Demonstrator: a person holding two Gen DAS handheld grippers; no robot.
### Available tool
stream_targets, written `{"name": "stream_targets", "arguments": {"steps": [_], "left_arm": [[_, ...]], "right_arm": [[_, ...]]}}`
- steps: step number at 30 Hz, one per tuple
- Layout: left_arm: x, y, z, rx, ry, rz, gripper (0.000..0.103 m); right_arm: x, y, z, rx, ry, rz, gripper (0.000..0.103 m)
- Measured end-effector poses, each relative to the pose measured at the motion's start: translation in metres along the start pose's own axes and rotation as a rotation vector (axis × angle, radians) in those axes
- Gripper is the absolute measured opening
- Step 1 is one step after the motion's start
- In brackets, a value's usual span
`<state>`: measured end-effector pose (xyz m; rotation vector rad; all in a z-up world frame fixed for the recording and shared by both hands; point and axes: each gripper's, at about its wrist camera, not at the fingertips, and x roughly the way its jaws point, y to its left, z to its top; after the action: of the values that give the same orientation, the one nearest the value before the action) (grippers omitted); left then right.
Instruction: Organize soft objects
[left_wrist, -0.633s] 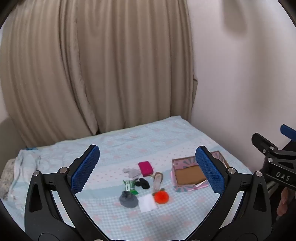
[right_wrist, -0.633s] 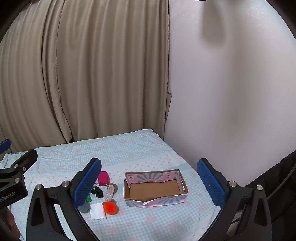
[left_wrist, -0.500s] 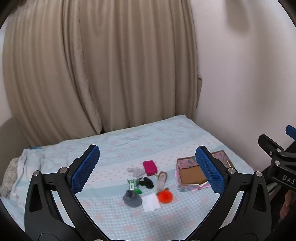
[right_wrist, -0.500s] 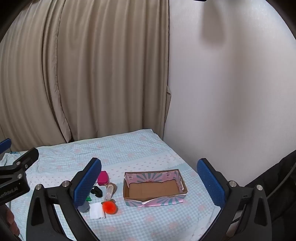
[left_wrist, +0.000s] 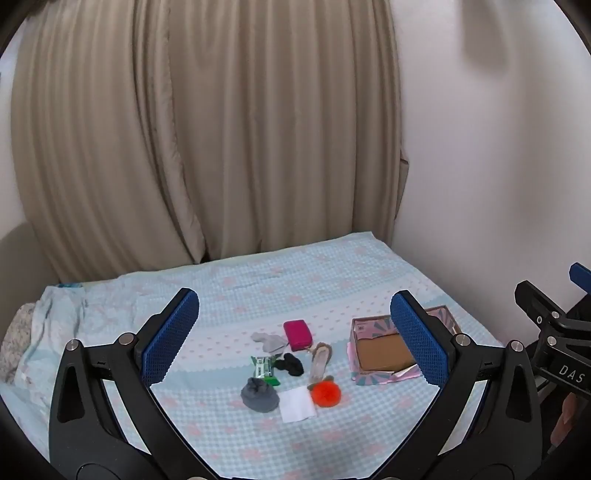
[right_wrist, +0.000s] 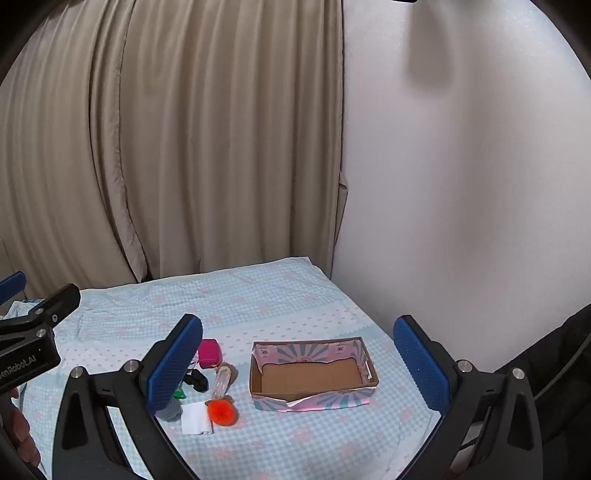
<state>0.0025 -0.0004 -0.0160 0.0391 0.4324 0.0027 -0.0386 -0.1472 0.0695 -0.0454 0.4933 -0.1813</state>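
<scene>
The bed in a blue checked sheet is seen well below both tools. The cardboard box lies between the right gripper fingers (bare inside). A heap of soft objects — orange pompom, grey sock ball, pink pouch — is framed between the left gripper fingers. Both jaws are held spread wide, nothing gripped.

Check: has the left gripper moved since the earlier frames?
Yes: seen from the right wrist, the left gripper shifted slightly up-right relative to the box.
</scene>
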Motion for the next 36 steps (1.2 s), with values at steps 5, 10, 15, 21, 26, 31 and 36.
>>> {"name": "stream_targets", "arguments": {"steps": [5,10,15,21,26,31,36], "left_arm": [[0.002,0.000,0.002,0.003,0.003,0.001,0.103],[0.001,0.004,0.008,-0.003,0.009,-0.005,0.103],[0.002,0.004,0.011,-0.007,0.014,-0.007,0.103],[0.005,0.006,0.014,-0.002,0.017,-0.009,0.103],[0.006,0.005,0.016,-0.002,0.021,-0.017,0.103],[0.005,0.004,0.017,-0.009,0.024,-0.025,0.103],[0.007,0.001,0.017,-0.005,0.028,-0.027,0.103]], "right_arm": [[0.004,-0.003,0.000,0.001,-0.002,0.002,0.103],[0.007,-0.002,-0.001,0.010,-0.002,0.005,0.103],[0.008,-0.004,0.000,0.014,-0.003,0.003,0.103],[0.009,-0.004,-0.001,0.016,-0.001,-0.003,0.103],[0.008,-0.003,-0.002,0.010,-0.002,-0.004,0.103],[0.007,-0.003,-0.001,0.016,-0.004,-0.002,0.103],[0.008,-0.003,0.000,0.017,-0.001,-0.002,0.103]]}}
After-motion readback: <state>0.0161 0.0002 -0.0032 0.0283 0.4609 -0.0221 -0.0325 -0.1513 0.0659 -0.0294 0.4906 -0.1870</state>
